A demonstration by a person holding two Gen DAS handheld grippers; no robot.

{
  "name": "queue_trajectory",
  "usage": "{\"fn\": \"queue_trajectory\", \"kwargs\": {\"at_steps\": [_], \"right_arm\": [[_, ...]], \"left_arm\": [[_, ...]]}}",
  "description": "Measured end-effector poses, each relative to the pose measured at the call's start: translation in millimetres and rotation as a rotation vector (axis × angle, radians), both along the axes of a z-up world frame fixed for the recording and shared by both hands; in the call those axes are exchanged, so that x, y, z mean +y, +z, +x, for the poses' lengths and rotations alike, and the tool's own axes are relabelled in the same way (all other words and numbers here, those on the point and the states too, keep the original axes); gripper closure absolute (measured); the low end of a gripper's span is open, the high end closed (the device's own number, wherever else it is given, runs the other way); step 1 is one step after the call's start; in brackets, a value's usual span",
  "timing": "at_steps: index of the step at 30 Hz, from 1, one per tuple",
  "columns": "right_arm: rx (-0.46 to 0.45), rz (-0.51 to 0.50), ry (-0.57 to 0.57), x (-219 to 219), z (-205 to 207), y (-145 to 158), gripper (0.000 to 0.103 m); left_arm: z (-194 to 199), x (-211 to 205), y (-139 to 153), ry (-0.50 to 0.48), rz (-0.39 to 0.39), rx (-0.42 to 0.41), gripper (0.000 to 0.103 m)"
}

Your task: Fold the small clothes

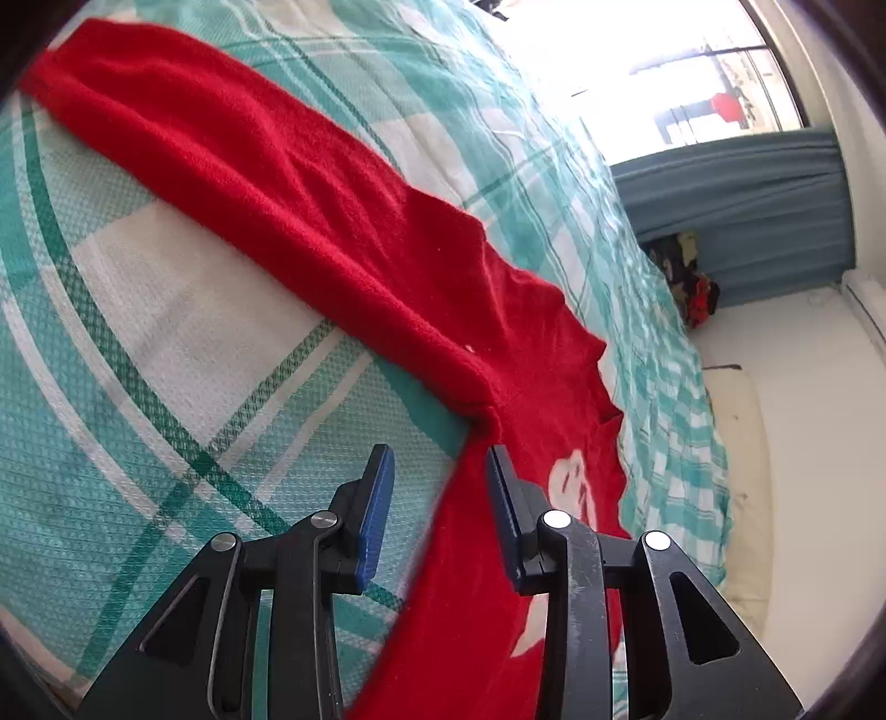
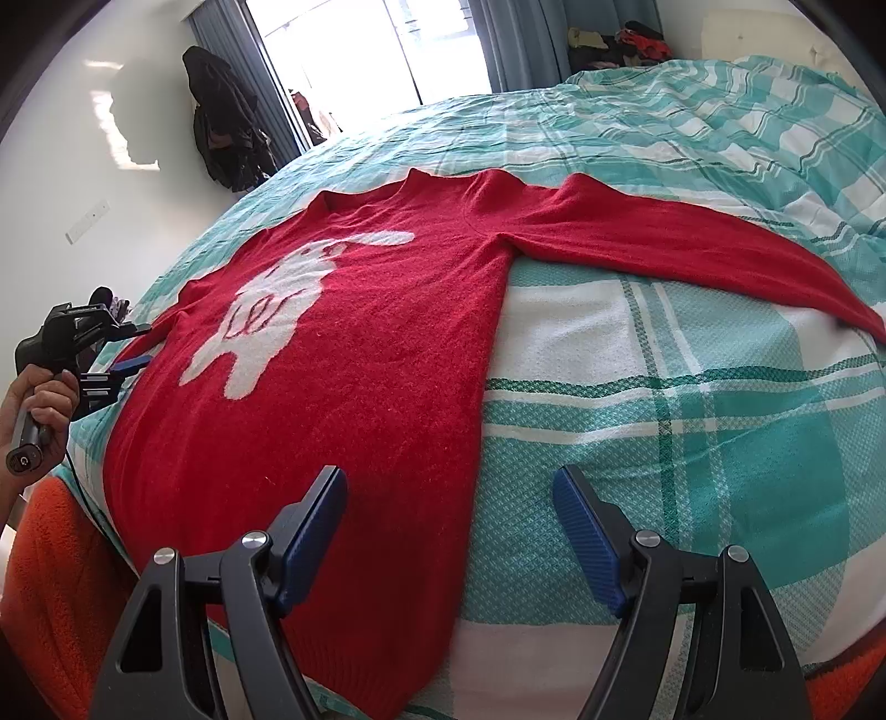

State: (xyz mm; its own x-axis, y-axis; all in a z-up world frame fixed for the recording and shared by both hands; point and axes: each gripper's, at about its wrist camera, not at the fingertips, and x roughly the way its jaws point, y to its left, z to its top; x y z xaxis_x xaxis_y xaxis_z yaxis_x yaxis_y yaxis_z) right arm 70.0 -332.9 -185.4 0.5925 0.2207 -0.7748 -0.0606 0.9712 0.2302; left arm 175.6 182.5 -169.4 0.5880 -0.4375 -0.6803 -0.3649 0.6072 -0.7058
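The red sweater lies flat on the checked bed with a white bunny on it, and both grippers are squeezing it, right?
Not quite. The red sweater does lie flat on the checked bed, but both wrist views show the left gripper and right gripper open, holding nothing.

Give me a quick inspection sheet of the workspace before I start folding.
Surface: bed with teal-and-white plaid cover, lightly wrinkled.
Job's things: red sweater with white figure, lying flat, face up; one sleeve stretched out sideways.
Clutter: orange fleece at the bed's near edge.
Grippers: left gripper open, low at the sweater's side near the armpit; right gripper open, over the hem edge; neither holds cloth.
Cables: thin dark cable hanging from the left handle.
Surroundings: bright window, blue curtains, dark clothes hanging on the wall, clothes pile beyond the bed.
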Motion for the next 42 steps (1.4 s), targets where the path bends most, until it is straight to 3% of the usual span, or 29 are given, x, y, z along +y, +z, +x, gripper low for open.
{"fn": "queue_trajectory", "kwargs": {"at_steps": [4, 6, 7, 9, 10, 12, 14, 18, 24, 27, 30, 32, 33, 35, 37, 39, 42], "right_arm": [[-0.004, -0.016, 0.013, 4.0, -0.3, 0.9, 0.027], [-0.006, -0.022, 0.021, 6.1, -0.8, 1.3, 0.027], [-0.008, -0.024, 0.024, 6.7, -1.5, 1.6, 0.027], [-0.008, -0.025, 0.026, 7.1, -2.2, 1.6, 0.027], [-0.006, -0.024, 0.025, 6.7, -2.4, 1.3, 0.027], [-0.005, -0.023, 0.023, 6.0, -2.6, 1.7, 0.027], [-0.013, -0.023, 0.019, 4.9, -4.0, 4.8, 0.027], [-0.087, -0.047, -0.022, -1.6, -10.8, 21.5, 0.027], [-0.119, -0.06, 0.045, 11.2, 9.5, 40.2, 0.027], [-0.097, -0.007, 0.098, 26.7, 32.2, 42.1, 0.027], [-0.009, 0.055, 0.159, 43.0, 45.3, 23.6, 0.027], [0.09, -0.004, 0.202, 54.7, 41.9, -0.9, 0.026], [0.091, -0.047, 0.219, 57.8, 33.6, -7.4, 0.026], [0.041, -0.095, 0.246, 57.3, 12.9, -7.3, 0.026], [0.042, -0.074, 0.241, 49.9, 7.0, -0.3, 0.026], [0.022, -0.012, 0.212, 36.2, 15.7, 13.2, 0.026], [-0.023, 0.004, 0.14, 14.5, 54.2, 35.2, 0.026]], "left_arm": [[15.9, 2.4, 24.7, -0.036, 0.256, -0.048, 0.056], [28.7, 6.7, 30.9, -0.034, 0.439, -0.046, 0.048], [35.2, 13.8, 27.7, -0.019, 0.525, -0.013, 0.04], [46.9, 34.2, 7.2, 0.01, 0.602, 0.11, 0.042], [49.4, 45.5, -4.8, 0.015, 0.598, 0.164, 0.053], [43.8, 60.1, -8.1, 0.024, 0.571, 0.161, 0.059], [34.6, 62.4, 2.1, 0.028, 0.562, 0.147, 0.058], [2.3, 41.3, 29.3, -0.016, 0.543, 0.052, 0.046], [-31.6, -54.1, 53.7, -0.266, 0.528, -0.087, 0.04], [-41.9, -106.3, 41.3, -0.418, 0.588, -0.106, 0.037], [-51.8, -131.4, 7.6, -0.502, 0.67, -0.026, 0.037], [-67.0, -137.3, 6.9, -0.53, 0.728, -0.062, 0.037], [-70.5, -138.4, 10.0, -0.551, 0.744, -0.062, 0.037], [-72.7, -134.9, 19.0, -0.566, 0.74, -0.062, 0.037], [-65.6, -129.2, 32.1, -0.551, 0.718, -0.088, 0.037], [-46.2, -124.3, 45.3, -0.512, 0.708, -0.119, 0.035], [-1.5, -116.7, 58.9, -0.415, 0.701, -0.157, 0.034]]}}
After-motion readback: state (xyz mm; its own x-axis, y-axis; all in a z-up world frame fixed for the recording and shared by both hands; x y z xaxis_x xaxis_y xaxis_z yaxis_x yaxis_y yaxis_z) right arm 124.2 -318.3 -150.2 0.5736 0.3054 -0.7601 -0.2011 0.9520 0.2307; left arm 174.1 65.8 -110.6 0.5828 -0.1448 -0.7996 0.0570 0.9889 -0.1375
